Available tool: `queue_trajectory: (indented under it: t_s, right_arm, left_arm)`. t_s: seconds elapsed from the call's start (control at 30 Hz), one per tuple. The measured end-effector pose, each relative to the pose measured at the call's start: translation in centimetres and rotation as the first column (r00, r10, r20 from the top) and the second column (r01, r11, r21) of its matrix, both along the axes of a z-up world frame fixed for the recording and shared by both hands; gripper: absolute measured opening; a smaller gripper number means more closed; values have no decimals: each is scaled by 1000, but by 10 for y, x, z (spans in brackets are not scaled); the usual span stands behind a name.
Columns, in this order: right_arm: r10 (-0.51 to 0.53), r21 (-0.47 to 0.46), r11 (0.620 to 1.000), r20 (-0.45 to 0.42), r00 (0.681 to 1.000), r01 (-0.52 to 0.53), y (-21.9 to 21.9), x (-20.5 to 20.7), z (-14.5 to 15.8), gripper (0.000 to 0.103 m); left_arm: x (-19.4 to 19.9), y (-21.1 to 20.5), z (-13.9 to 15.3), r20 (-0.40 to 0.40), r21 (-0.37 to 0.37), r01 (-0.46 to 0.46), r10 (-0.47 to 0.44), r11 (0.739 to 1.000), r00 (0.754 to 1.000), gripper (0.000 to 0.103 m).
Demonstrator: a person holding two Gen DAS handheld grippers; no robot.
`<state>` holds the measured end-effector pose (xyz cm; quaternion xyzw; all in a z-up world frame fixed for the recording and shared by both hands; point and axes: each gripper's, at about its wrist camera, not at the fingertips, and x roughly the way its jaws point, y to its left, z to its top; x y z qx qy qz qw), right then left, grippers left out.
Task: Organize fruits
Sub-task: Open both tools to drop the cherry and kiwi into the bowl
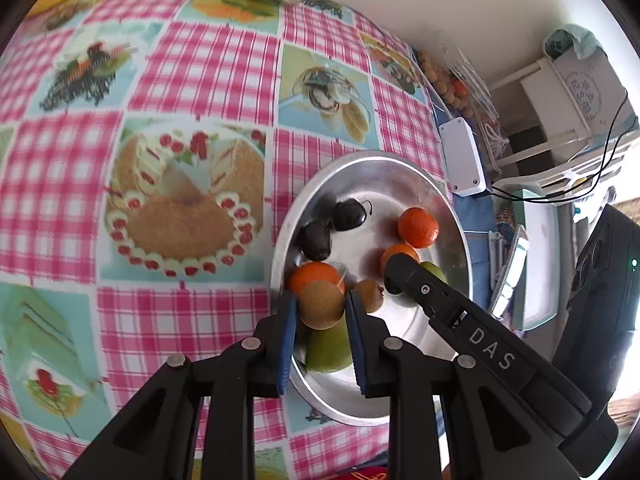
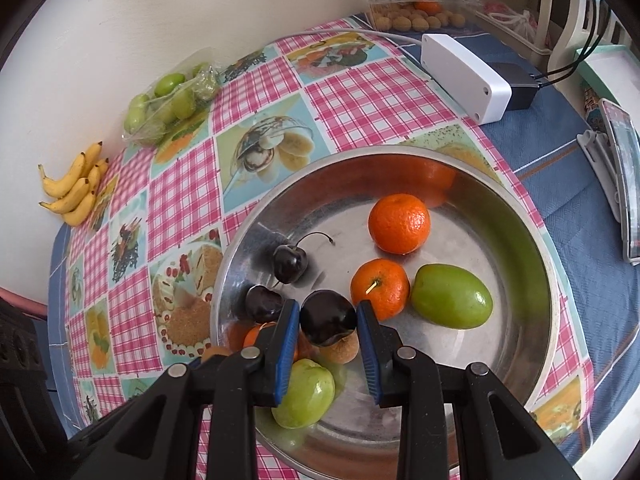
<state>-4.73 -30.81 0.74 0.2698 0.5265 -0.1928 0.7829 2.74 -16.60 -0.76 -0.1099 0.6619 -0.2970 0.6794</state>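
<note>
A round metal tray [image 2: 532, 264] on the checked tablecloth holds oranges [image 2: 399, 223], green fruits [image 2: 451, 296], dark cherries [image 2: 289, 264] and small brown fruits. My left gripper [image 1: 321, 305] is shut on a brown round fruit [image 1: 321, 305] just above the tray's near edge. My right gripper [image 2: 328, 318] is shut on a dark cherry [image 2: 328, 318] over the tray; its black arm [image 1: 460, 312] shows in the left wrist view above the tray [image 1: 400, 176]. Another brown fruit [image 1: 369, 295] lies beside the left gripper.
A bunch of small bananas [image 2: 74, 190] and a bag of green fruits [image 2: 168, 100] lie by the wall. A white box [image 2: 466, 76] with cables, a clear box of brown fruits [image 2: 416, 20] and a phone on a clip stand [image 2: 616, 176] sit beyond the tray.
</note>
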Motion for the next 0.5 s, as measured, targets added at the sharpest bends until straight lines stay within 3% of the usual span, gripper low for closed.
queue_trajectory:
  t_s: [0.3,0.5]
  right_arm:
    - [2,12,1000,2,1000,-3,2,1,-1,32]
    - [-1,12,1000,5,1000,1,2,1,0,32]
  left_arm:
    - [1,7,-7,-56,-26,-39,37,999,998,28]
    - [4,13,2,-30,-27,-48,47,998,998,33]
